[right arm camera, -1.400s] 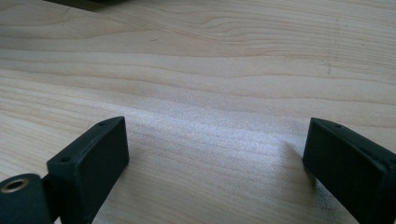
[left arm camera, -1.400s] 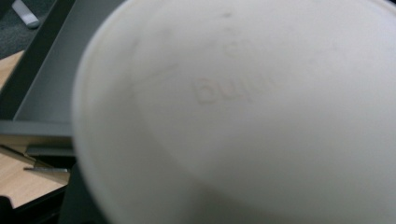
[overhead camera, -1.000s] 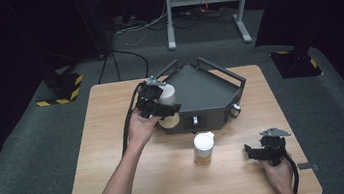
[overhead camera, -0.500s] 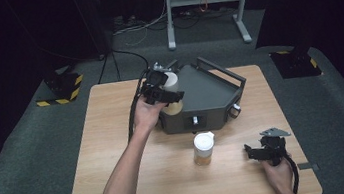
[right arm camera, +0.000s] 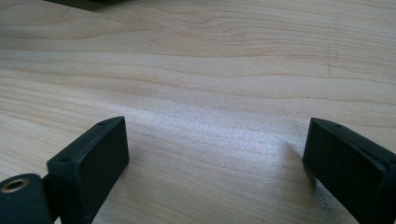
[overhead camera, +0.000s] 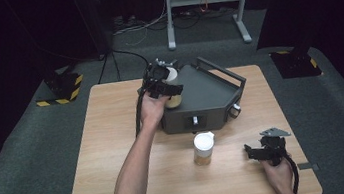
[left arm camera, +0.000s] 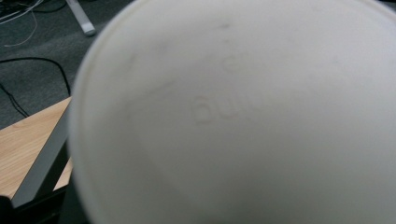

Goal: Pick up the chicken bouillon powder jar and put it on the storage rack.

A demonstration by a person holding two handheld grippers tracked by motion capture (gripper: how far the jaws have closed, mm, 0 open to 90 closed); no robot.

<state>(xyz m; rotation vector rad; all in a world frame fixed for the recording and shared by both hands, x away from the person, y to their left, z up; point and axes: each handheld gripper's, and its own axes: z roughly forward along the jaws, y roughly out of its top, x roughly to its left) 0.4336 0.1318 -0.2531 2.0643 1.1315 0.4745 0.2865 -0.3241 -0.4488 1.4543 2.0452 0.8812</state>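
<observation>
- My left gripper [overhead camera: 164, 85] is clamped on a lidded paper cup [overhead camera: 173, 88], held over the left corner of the dark grey machine [overhead camera: 205, 95].
- Its white lid [left arm camera: 243, 116] sits right before my camera.
- My right gripper [overhead camera: 263, 151] rests on the wooden table [overhead camera: 96, 152], jaws wide apart, holding nothing.
- A second lidded cup [overhead camera: 203, 148] stands just before the machine.

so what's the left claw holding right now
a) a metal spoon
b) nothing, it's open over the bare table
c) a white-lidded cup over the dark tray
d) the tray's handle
c: in the high view the left claw grips a white-lidded cup above the dark tray, and the cup's white lid looms close in the left gripper view.
</observation>
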